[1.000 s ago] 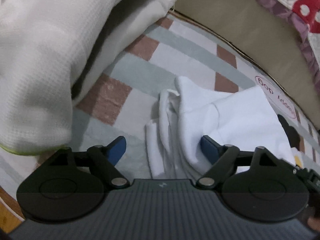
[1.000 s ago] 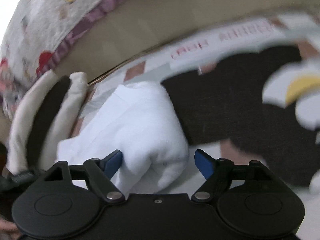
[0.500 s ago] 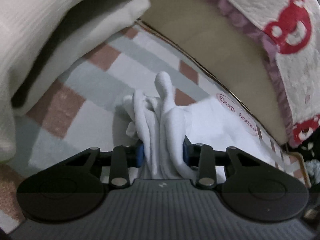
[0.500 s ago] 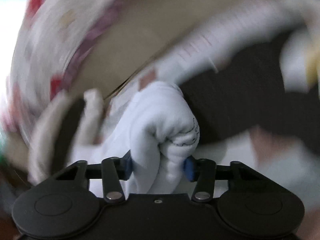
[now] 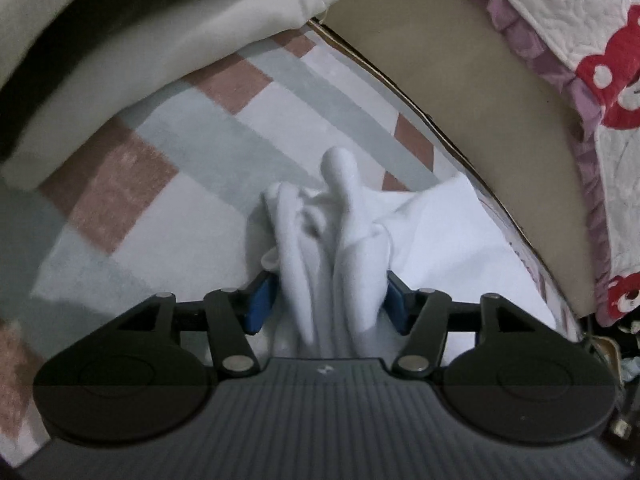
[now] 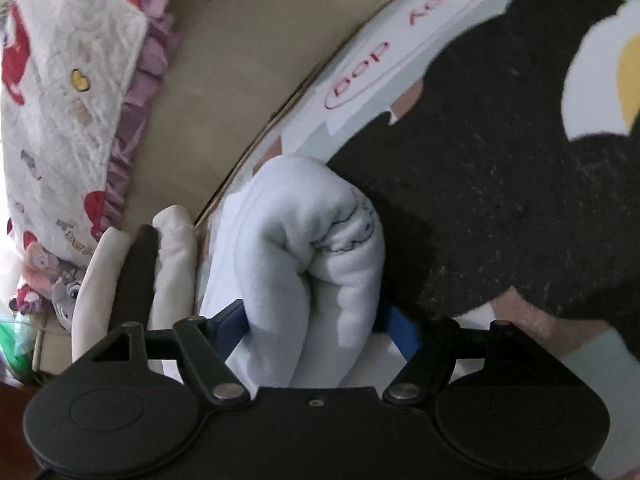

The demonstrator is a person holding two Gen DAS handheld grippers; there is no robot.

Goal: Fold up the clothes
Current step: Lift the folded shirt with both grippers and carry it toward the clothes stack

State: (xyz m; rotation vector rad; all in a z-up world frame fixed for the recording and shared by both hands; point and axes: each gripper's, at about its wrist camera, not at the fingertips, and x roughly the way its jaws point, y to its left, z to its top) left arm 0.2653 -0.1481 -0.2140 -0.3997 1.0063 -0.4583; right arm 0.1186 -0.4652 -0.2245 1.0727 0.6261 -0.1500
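A white garment (image 5: 432,232) lies on a patterned rug (image 5: 192,128). In the left wrist view a bunched ridge of its fabric (image 5: 340,184) stands up between the blue pads (image 5: 261,307) of my left gripper (image 5: 328,306). Its jaws are opening, and the folds loosen between them. In the right wrist view a thick rolled fold of the same white garment (image 6: 316,240), with a thin line drawing on it, sits between the fingers of my right gripper (image 6: 316,326). Those jaws are opening too, and the right pad (image 6: 402,334) stands just off the cloth.
A cream and dark folded textile (image 5: 168,28) overhangs the rug at upper left, seen also as the cream and dark textile (image 6: 140,272) at the lower left of the right wrist view. A beige base (image 5: 460,68) borders the rug under a quilted cover with red prints (image 5: 592,40). The rug's black patch (image 6: 500,184) lies right of the fold.
Both grippers closed on bunches of the white garment half a second ago and now stand wider, the cloth still between the pads. Both have sunk closer to the rug.
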